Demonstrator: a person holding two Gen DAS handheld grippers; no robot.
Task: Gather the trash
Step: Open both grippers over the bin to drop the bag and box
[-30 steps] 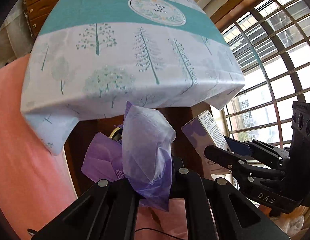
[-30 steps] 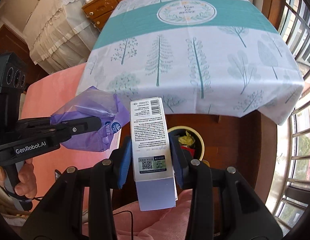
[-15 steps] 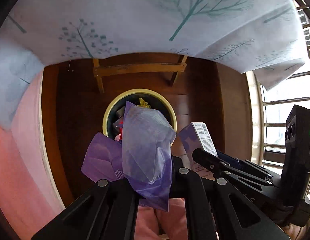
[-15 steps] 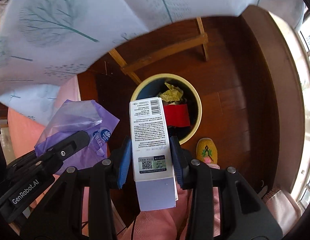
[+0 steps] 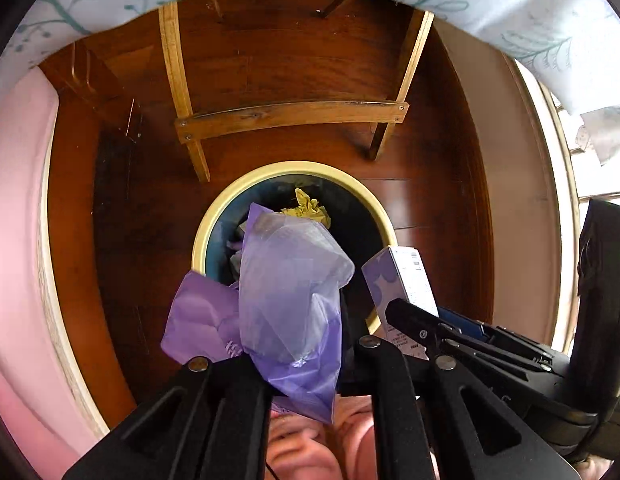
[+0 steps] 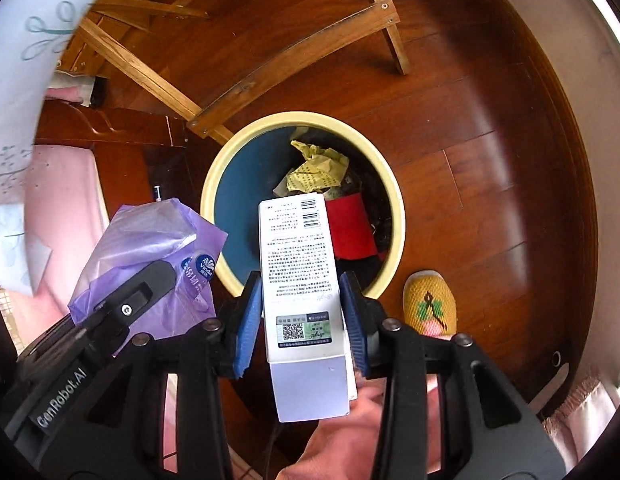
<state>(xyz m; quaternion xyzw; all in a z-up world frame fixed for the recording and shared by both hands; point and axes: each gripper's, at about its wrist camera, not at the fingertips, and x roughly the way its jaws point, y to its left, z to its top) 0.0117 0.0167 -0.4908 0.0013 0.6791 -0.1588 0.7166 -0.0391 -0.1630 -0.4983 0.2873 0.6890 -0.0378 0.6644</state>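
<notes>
My left gripper (image 5: 285, 356) is shut on a crumpled purple plastic wrapper (image 5: 287, 300) and holds it above the near rim of a round bin (image 5: 201, 240) with a cream rim and dark blue inside. My right gripper (image 6: 301, 316) is shut on a white and lilac carton (image 6: 299, 280), also held over the bin's (image 6: 225, 176) near edge. The bin holds yellow crumpled paper (image 6: 318, 170) and a red item (image 6: 350, 228). The wrapper (image 6: 149, 248) and left gripper (image 6: 121, 308) show at the left of the right wrist view; the carton (image 5: 402, 280) shows in the left one.
The bin stands on a dark wooden floor (image 6: 450, 128) under a table with a tree-print cloth (image 5: 510, 4). A wooden chair frame (image 5: 289, 116) stands just behind the bin. A yellow slipper (image 6: 430, 304) sits right of the bin. Pink fabric (image 5: 17, 240) lies left.
Both grippers have tilted down and moved closer to the bin, which now looks larger and sits under the wrapper and carton. The tabletop has left the view. Both grips are unchanged.
</notes>
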